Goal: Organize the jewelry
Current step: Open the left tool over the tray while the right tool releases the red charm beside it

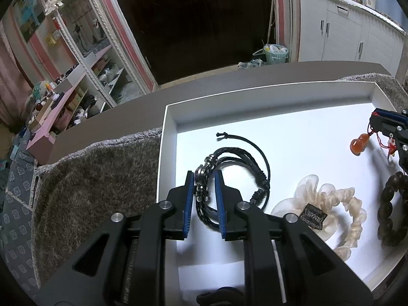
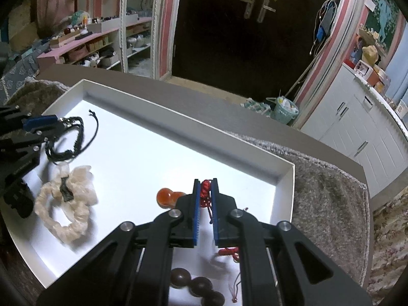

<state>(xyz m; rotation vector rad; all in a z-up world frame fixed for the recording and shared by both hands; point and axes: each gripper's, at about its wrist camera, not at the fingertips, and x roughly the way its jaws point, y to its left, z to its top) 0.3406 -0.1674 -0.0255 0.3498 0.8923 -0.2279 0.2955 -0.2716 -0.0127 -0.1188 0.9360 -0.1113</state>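
Observation:
A white tray (image 1: 285, 86) lies on a grey fuzzy mat. My left gripper (image 1: 205, 176) is shut on a black braided cord bracelet (image 1: 244, 163) with metal beads, at the tray's left side; it also shows in the right wrist view (image 2: 68, 137). My right gripper (image 2: 206, 182) is shut on the red knotted cord (image 2: 205, 191) of an orange gourd pendant (image 2: 167, 196), which hangs near the tray's right side; the pendant shows in the left wrist view (image 1: 358, 146). A cream scrunchie (image 1: 329, 211) and a dark wooden bead bracelet (image 1: 392, 209) lie in the tray.
The grey mat (image 1: 97, 188) covers a table with a raised brown edge (image 1: 229, 74). Beyond it stand pink shelves (image 1: 63, 97), a dark door, a green basket (image 1: 276, 54) and white cabinets (image 1: 352, 33).

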